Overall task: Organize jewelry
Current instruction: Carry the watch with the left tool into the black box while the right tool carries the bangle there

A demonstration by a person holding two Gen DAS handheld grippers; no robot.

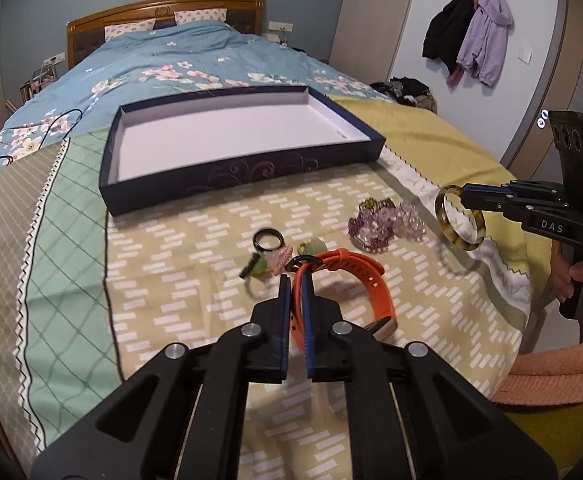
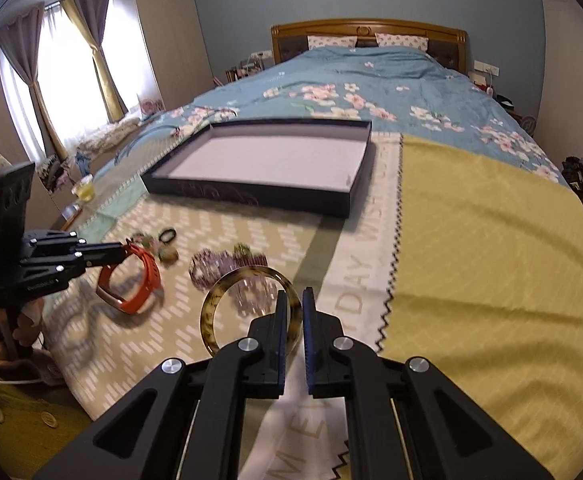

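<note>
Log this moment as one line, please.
left gripper: shut on orange watch strap | right gripper: shut on tortoiseshell bangle, lifted | box: empty | beads, rings: on bedspread

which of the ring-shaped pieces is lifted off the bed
The mottled amber tortoiseshell bangle, shut in the right gripper; the small black ring lies flat.

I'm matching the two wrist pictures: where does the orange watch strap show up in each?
Left wrist view: the orange watch strap sits at lower centre, pinched by the left gripper.
Right wrist view: the strap is at left, off the bedspread, held by that gripper.
Shared landmark: the dark tray beyond it.
</note>
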